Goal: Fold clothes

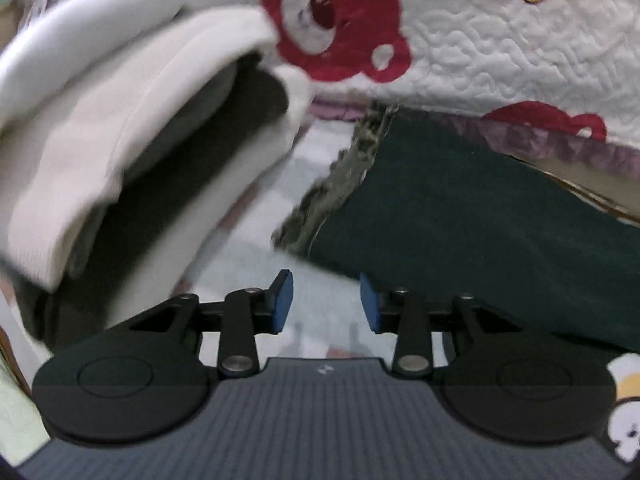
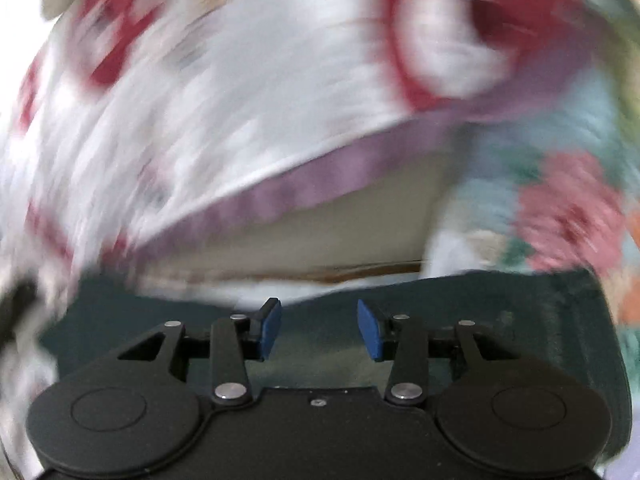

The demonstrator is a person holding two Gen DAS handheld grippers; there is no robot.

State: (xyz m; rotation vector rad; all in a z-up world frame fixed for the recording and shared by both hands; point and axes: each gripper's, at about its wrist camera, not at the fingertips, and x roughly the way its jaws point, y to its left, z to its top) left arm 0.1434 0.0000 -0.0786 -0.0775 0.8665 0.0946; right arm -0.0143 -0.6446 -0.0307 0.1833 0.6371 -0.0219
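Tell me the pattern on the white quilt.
Red bear faces on the white quilt, with a purple border; clearest in the left wrist view.

Two garments: one dark green garment (image 1: 480,216) right of and ahead of the left hand-held gripper (image 1: 326,304), one white garment (image 1: 100,128) on its left. One bear-print quilt (image 1: 500,52) beyond. Two hand-held grippers, counting the right one (image 2: 318,330).

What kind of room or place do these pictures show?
Most likely a bedroom, with the work done on a bed. A white quilted bedspread with red bear prints and a purple frilled edge lies behind, a dark green garment is spread flat, and a stack of folded clothes sits beside it.
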